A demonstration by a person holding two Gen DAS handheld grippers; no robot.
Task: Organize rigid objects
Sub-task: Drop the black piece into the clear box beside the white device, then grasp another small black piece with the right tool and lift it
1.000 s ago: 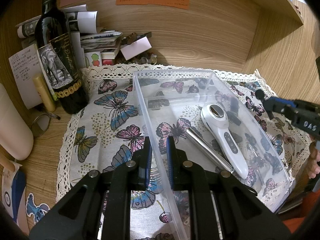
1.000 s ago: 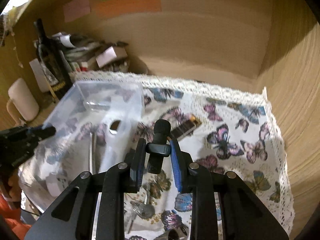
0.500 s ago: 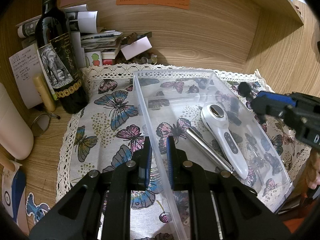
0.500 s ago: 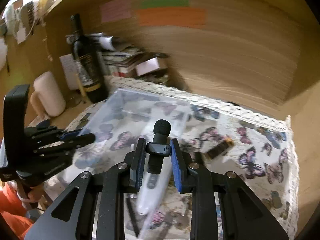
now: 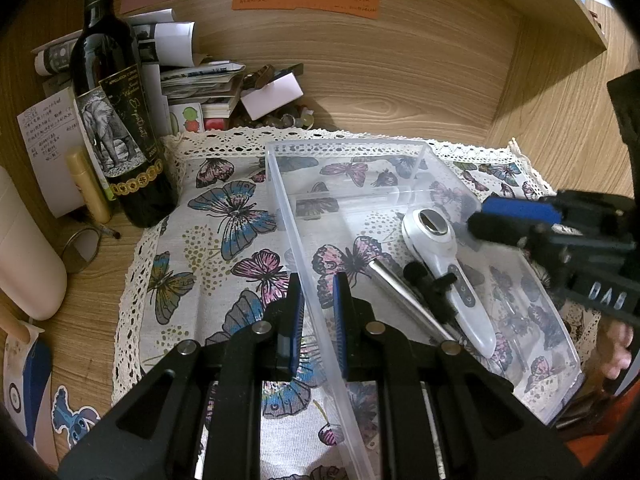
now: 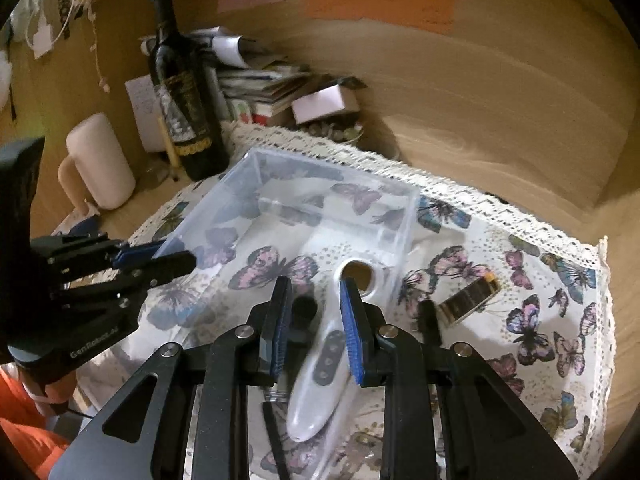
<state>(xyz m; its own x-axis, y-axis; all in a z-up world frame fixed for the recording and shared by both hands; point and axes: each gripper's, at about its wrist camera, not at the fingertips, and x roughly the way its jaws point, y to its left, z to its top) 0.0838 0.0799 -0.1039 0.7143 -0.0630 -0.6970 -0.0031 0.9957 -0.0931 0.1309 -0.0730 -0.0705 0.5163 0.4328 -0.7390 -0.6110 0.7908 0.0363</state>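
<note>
A clear plastic bin [image 5: 280,184] [image 6: 408,220] stands on a butterfly cloth. My left gripper [image 5: 318,300] is shut on the bin's left wall. In the bin lie a white handheld device [image 5: 448,264] [image 6: 324,364], a metal rod [image 5: 404,296] and a small black clip microphone [image 5: 430,284] [image 6: 302,312]. My right gripper [image 6: 314,312] is open above the bin, over the microphone and the device; it shows at the right of the left wrist view [image 5: 516,220].
A wine bottle [image 5: 116,120] [image 6: 184,92], a cream mug [image 6: 100,160], papers and a small white box [image 5: 272,94] crowd the back left. A dark gold-edged bar [image 6: 470,298] lies on the cloth right of the bin. Wooden walls close the back and right.
My right gripper carried the black microphone over the bin, opened and let it go; the microphone now lies in the bin. My left gripper has not moved.
</note>
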